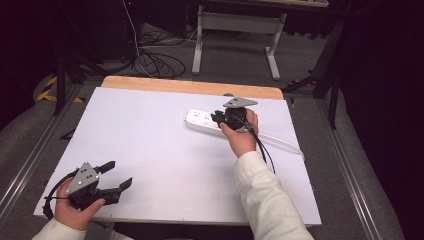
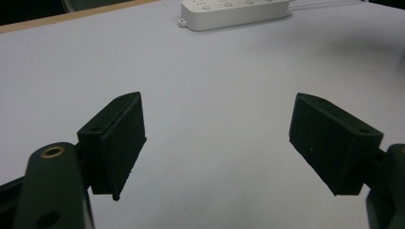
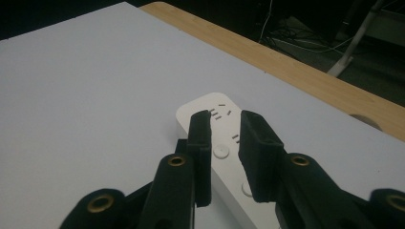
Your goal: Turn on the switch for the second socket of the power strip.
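- The power strip lies flat on the white desk, toward the far right, near the wooden back edge.
- The right tool hovers right over the strip, jaws close together with a narrow gap, nothing between them; in the right gripper view a round button sits just below that gap.
- Judged from this, the reach is made; pressing a button or gripping the strip is still to come.
- The left tool waits near the front left corner, jaws wide apart, holding nothing.
- Bare desk lies between the tools; the strip's white cord trails toward the right edge.
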`<state>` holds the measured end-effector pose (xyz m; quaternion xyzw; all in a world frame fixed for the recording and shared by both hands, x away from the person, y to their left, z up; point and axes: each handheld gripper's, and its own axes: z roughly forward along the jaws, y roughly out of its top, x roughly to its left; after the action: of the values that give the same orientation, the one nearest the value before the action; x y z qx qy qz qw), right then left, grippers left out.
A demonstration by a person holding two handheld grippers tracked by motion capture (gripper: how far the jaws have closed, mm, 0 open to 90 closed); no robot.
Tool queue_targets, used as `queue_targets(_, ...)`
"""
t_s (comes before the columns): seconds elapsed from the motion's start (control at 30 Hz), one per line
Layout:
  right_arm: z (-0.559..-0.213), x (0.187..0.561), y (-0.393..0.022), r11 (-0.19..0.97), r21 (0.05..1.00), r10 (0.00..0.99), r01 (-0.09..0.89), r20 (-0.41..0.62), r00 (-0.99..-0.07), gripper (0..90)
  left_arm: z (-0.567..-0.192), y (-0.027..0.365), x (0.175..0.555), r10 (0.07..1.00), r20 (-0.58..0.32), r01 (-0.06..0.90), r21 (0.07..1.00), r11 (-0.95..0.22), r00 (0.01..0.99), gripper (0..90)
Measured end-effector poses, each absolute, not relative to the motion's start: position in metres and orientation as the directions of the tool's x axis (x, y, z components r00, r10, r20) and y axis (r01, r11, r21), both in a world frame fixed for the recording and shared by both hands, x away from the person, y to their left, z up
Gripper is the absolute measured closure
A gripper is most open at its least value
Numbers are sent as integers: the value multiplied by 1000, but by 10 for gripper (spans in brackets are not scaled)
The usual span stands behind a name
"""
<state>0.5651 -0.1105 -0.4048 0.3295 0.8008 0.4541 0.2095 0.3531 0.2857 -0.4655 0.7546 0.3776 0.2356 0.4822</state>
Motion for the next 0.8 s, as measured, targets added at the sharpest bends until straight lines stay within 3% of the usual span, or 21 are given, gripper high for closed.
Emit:
queue_targets(0.3, -392, 551, -116, 338, 883, 714, 327, -14, -700, 428, -465, 287, 353, 798, -10, 341, 907, -247, 603, 201)
queue_targets(0.53, -377, 529, -125, 341, 890, 684, 304, -13, -730, 307, -464, 287, 352, 799, -20, 341, 911, -234, 601, 200)
queue_targets(0.8, -370, 501, -141, 335, 900, 659, 277, -14, -752, 273, -464, 288, 352, 800, -21, 341, 911, -232, 600, 200)
